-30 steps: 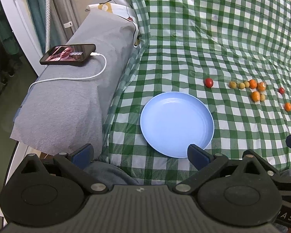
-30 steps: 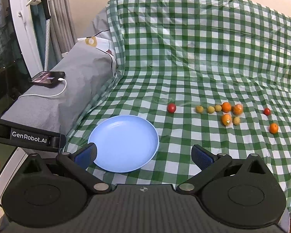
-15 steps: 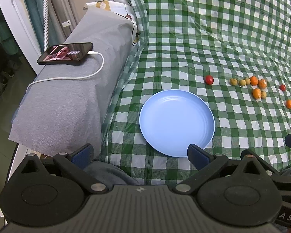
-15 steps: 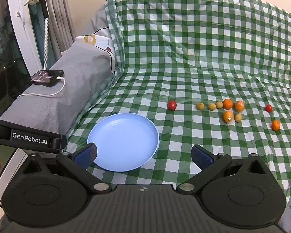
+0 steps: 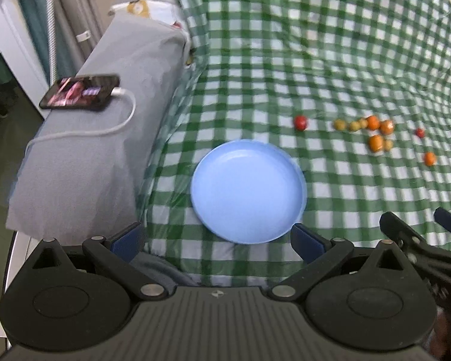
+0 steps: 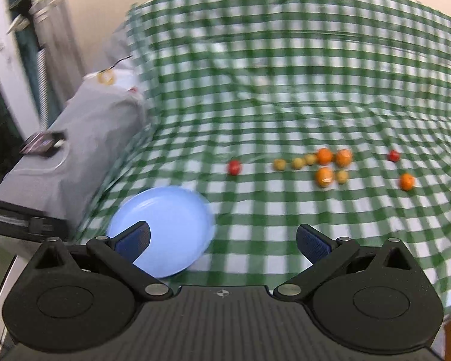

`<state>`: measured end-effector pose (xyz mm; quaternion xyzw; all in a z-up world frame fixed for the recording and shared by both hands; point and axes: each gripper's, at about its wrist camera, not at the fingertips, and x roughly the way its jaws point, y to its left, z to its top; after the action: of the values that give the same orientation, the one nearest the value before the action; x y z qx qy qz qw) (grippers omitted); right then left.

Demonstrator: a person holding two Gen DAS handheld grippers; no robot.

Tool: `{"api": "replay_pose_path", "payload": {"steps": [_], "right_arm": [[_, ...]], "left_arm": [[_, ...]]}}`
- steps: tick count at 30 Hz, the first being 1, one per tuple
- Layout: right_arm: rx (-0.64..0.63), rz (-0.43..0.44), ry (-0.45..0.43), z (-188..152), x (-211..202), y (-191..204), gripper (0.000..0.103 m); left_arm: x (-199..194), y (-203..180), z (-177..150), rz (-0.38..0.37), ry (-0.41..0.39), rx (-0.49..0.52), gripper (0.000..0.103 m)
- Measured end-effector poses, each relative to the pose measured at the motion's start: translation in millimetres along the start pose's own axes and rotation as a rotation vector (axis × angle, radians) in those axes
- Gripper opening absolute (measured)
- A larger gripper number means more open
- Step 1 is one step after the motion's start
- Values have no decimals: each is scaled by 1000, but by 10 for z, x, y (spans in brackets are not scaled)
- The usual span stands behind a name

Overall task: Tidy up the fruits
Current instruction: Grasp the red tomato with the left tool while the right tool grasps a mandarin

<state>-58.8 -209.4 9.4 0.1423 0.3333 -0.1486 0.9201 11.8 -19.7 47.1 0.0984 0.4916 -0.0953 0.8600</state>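
Note:
An empty light blue plate (image 5: pixel 248 191) lies on the green checked cloth; it also shows in the right wrist view (image 6: pixel 165 225). Beyond it lie small fruits: a red one (image 5: pixel 300 122) (image 6: pixel 234 167), a cluster of yellow and orange ones (image 5: pixel 372 131) (image 6: pixel 324 165), a second small red one (image 5: pixel 419 132) (image 6: pixel 393 155) and a lone orange one (image 5: pixel 430 158) (image 6: pixel 407 181). My left gripper (image 5: pixel 218 240) is open and empty at the plate's near edge. My right gripper (image 6: pixel 222 240) is open and empty, near the plate's right side; it also shows in the left wrist view (image 5: pixel 418 240).
A grey covered armrest (image 5: pixel 84 138) stands left of the cloth, with a phone (image 5: pixel 79 91) on a white charging cable (image 5: pixel 105 129) on top. The checked cloth (image 5: pixel 315 45) rises up the backrest behind the fruits. Floor lies at far left.
Both grippers have moved forward and slightly right; the right wrist view is blurred from motion. The plate and fruits lie where they were. Both grippers stay open.

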Motion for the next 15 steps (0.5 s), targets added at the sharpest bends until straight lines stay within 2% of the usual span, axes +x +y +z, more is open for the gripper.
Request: {"api": "replay_pose_path", "payload": {"steps": [5, 9, 15], "right_arm": [[104, -106, -44, 154, -54, -615, 102], [175, -207, -73, 259, -37, -1162, 102], [255, -325, -66, 345, 202, -1905, 102]], "left_arm": [[-622, -253, 489, -71, -61, 22, 103], [-1096, -601, 958, -150, -129, 59, 103], [-1413, -1216, 1513, -291, -176, 101, 103]]}}
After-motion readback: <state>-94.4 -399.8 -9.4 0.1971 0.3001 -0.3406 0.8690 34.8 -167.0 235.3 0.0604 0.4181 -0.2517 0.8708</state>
